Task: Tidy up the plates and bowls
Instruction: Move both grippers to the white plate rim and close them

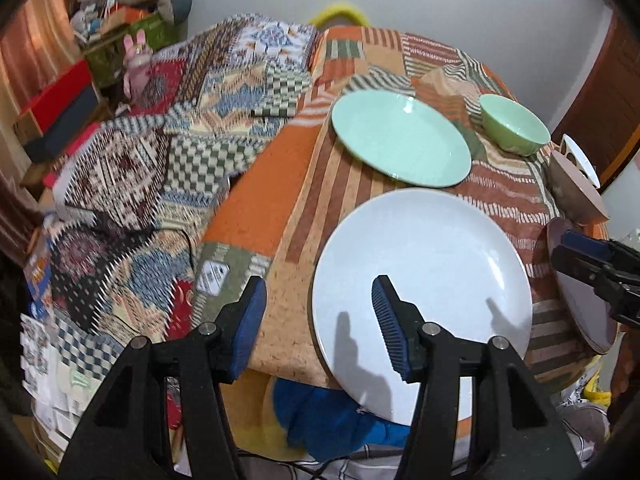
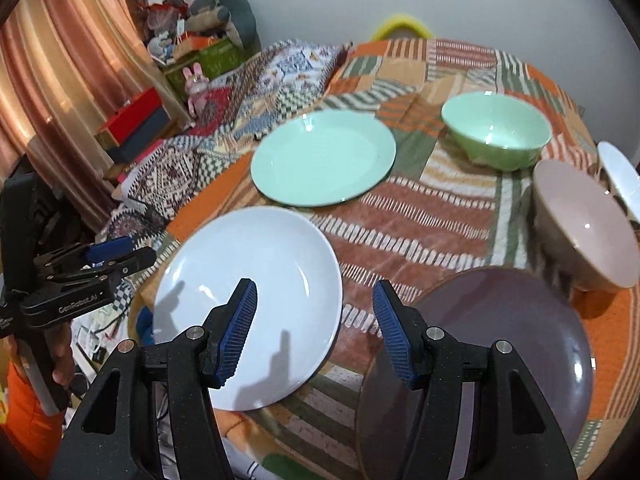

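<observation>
hovering over the white plate (image 1: pixel 424 264) at the worktop's (image 2: pixel 420 220) near edge, my left hand-held gripper (image 1: pixel 318 312) is spread, empty. my right hand-held gripper (image 2: pixel 314 320) gapes too, between white plate and purple plate (image 2: pixel 500 344). "genrobot.ai" reads only in the right view, which also shows the pink bowl (image 2: pixel 580 224) whole.

Black gripper (image 2: pixel 314 332), blue ribbed pads (image 2: pixel 240 332), silver screws
</observation>
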The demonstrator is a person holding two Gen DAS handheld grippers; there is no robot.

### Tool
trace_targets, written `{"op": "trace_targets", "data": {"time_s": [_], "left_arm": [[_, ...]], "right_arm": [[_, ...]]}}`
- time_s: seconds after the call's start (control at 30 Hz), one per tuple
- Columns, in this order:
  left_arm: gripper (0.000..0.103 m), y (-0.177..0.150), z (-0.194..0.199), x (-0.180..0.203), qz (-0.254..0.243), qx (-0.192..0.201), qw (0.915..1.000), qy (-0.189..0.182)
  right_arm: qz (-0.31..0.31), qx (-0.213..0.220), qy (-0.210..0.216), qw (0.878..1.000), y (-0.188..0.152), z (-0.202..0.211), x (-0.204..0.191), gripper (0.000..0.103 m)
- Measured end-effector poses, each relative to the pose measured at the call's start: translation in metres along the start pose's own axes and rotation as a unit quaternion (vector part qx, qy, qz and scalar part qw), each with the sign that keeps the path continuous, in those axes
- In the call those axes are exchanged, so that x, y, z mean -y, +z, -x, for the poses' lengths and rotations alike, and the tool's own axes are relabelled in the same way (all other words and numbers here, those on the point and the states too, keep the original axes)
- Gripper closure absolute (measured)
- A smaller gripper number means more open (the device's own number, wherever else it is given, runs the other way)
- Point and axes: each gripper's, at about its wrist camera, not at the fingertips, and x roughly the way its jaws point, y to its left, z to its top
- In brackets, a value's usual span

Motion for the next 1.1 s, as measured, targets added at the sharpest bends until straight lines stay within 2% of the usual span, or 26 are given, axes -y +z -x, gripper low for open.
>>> {"op": "trace_targets", "data": {"time_s": [0.13, 0.17, 0.2, 0.23, 0.33, 0.37, 0.67, 0.77, 1.1], "left_arm": [[0.05, -0.007, -0.013, -0.007, 0.013, -0.019, 0.9996, -0.014], [0.054, -0.008, -0.016, -0.009, 0.016, -0.023, 0.9995, -0.018], [0.06, -0.009, -0.019, -0.011, 0.018, -0.028, 0.9992, -0.023], [0.062, -0.011, -0.022, -0.012, 0.02, -0.035, 0.9987, -0.029], [0.067, -0.014, -0.032, -0.017, 0.032, -0.047, 0.9978, -0.034], [0.071, -0.014, -0.035, -0.017, 0.032, -0.052, 0.9975, -0.036], [0.081, -0.017, -0.038, -0.02, 0.037, -0.054, 0.9958, -0.064], [0.089, -0.016, -0.04, -0.022, 0.052, -0.06, 0.9935, -0.082], [0.089, -0.013, -0.037, -0.016, 0.048, -0.068, 0.9945, -0.064]], "right_arm": [[-0.004, -0.024, 0.007, 1.0, -0.002, -0.017, 0.0, 0.047], [-0.003, -0.028, 0.006, 1.0, -0.003, -0.02, -0.001, 0.048], [-0.003, -0.034, 0.003, 0.999, -0.003, -0.024, -0.001, 0.053], [-0.002, -0.04, 0.0, 0.999, -0.003, -0.028, 0.0, 0.058], [-0.008, -0.059, 0.001, 0.998, -0.003, -0.036, 0.003, 0.063], [-0.008, -0.061, -0.001, 0.998, -0.003, -0.038, 0.003, 0.063], [-0.006, -0.087, -0.015, 0.996, -0.003, -0.052, 0.002, 0.075], [-0.003, -0.088, -0.023, 0.996, -0.003, -0.053, 0.001, 0.078], [-0.005, -0.069, -0.02, 0.997, -0.003, -0.045, -0.001, 0.079]]}}
